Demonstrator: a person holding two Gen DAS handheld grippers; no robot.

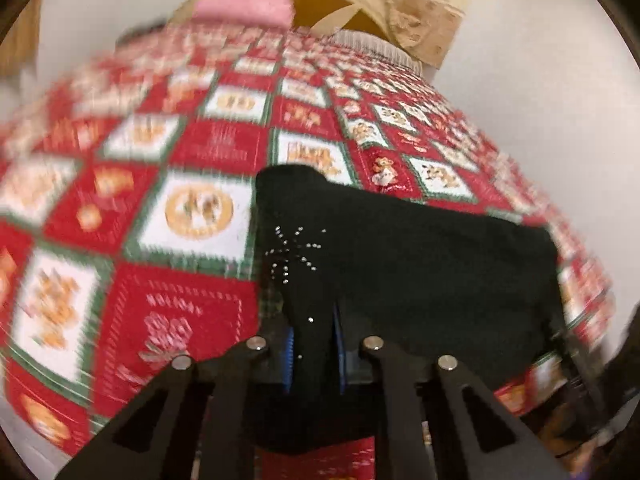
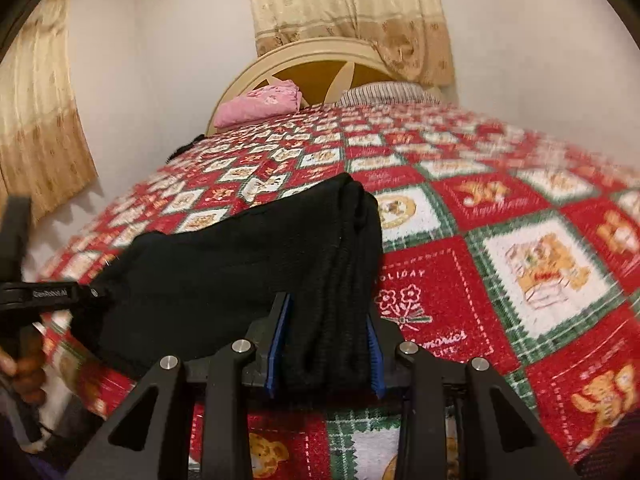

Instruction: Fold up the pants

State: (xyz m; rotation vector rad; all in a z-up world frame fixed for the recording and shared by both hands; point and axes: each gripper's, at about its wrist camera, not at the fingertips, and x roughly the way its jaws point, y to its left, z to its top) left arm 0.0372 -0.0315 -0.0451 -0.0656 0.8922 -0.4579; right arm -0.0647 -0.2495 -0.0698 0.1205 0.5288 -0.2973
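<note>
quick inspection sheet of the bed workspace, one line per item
surface: bed blanket, red, white and green holiday checks
job's things: black pants, bunched, partly folded
clutter: pink cloth by the headboard
grippers: left tongs shut on the pants; right tongs shut on a thick fold of the pants; a hand holds the left tool
cables: nothing seen
surroundings: white walls, beige curtain

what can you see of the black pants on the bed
The black pants are a dark knit-looking fabric, folded into a thick bundle lying across the red, white and green holiday blanket. One end shows a small spray of shiny studs. The left claw pinches that end and the right claw is shut on the ribbed layered end, both near the bed's edge.
</note>
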